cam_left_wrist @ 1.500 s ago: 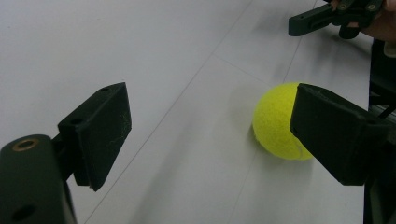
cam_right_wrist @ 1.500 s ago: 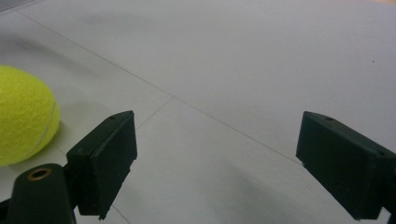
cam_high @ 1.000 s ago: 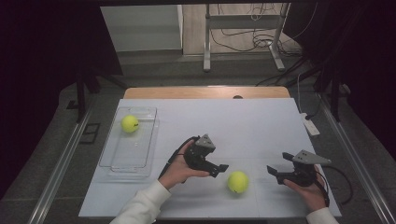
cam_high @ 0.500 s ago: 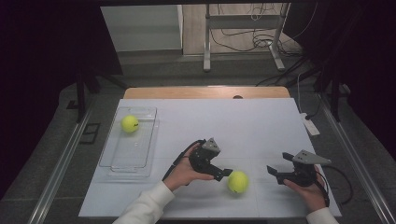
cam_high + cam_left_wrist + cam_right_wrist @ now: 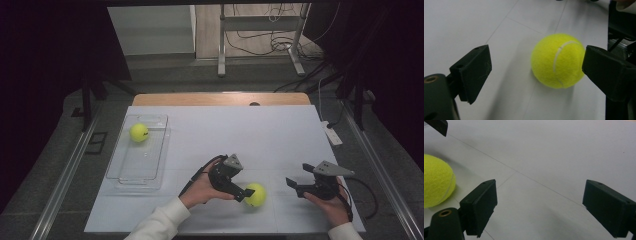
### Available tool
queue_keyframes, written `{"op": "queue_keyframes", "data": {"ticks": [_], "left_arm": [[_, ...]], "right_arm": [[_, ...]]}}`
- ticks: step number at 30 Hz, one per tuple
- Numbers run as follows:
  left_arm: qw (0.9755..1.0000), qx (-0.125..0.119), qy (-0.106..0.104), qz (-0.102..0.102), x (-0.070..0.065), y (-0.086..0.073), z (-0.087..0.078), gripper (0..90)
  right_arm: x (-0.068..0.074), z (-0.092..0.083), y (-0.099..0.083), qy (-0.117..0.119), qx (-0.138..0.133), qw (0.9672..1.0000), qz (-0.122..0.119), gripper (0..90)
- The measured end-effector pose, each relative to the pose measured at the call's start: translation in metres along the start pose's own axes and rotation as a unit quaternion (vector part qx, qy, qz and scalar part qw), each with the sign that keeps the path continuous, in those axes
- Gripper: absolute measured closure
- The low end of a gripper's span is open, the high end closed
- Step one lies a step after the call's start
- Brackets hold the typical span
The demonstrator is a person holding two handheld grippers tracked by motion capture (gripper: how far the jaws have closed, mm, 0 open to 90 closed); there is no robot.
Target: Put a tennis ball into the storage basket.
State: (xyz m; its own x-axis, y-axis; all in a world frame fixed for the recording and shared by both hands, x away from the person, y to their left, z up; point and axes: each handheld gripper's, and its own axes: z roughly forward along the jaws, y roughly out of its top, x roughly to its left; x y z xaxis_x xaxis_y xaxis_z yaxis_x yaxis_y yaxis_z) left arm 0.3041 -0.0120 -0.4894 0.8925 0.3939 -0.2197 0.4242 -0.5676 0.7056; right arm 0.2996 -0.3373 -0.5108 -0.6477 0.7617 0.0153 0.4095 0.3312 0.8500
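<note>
High view put the left gripper (image 5: 248, 192) low over the near middle of the white desk (image 5: 260, 135), its tips right at a yellow tennis ball (image 5: 255, 194) that lay on the desk surface. Its jaws had just been opening, and the left gripper view showed them spread wide with the tennis ball (image 5: 558, 60) lying between them: the ball sat close against the right-hand jaw, whether touching it could not be told, while a clear gap separated it from the left-hand jaw. Neither pad was pressing on it, and the ball rested on the desk with its white seam facing the camera.

The right gripper (image 5: 291, 184) hung near the desk's right front corner, well apart from the ball and pointing toward it. From the right gripper view its jaws were spread wide with only bare desk between them, and the same tennis ball (image 5: 437, 181) showed at the left edge, beyond the left-hand jaw.

A clear plastic tray (image 5: 150, 165) lay on the left part of the desk, and a second tennis ball (image 5: 139, 132) sat inside it at its far end, well apart from both grippers.
</note>
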Motion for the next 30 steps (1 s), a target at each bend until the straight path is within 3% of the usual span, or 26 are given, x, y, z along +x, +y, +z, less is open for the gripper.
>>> {"op": "queue_keyframes", "data": {"ticks": [18,30], "left_arm": [[0.9991,0.030,-0.021,0.019,-0.014,-0.001,0.021,6.6],[0.9983,0.047,-0.019,0.028,-0.022,-0.001,0.037,8.9]], "right_arm": [[0.001,0.000,0.000,-0.002,0.002,1.0000,-0.004,12.6],[0.001,0.000,0.000,-0.002,0.002,1.0000,-0.005,12.6]]}}
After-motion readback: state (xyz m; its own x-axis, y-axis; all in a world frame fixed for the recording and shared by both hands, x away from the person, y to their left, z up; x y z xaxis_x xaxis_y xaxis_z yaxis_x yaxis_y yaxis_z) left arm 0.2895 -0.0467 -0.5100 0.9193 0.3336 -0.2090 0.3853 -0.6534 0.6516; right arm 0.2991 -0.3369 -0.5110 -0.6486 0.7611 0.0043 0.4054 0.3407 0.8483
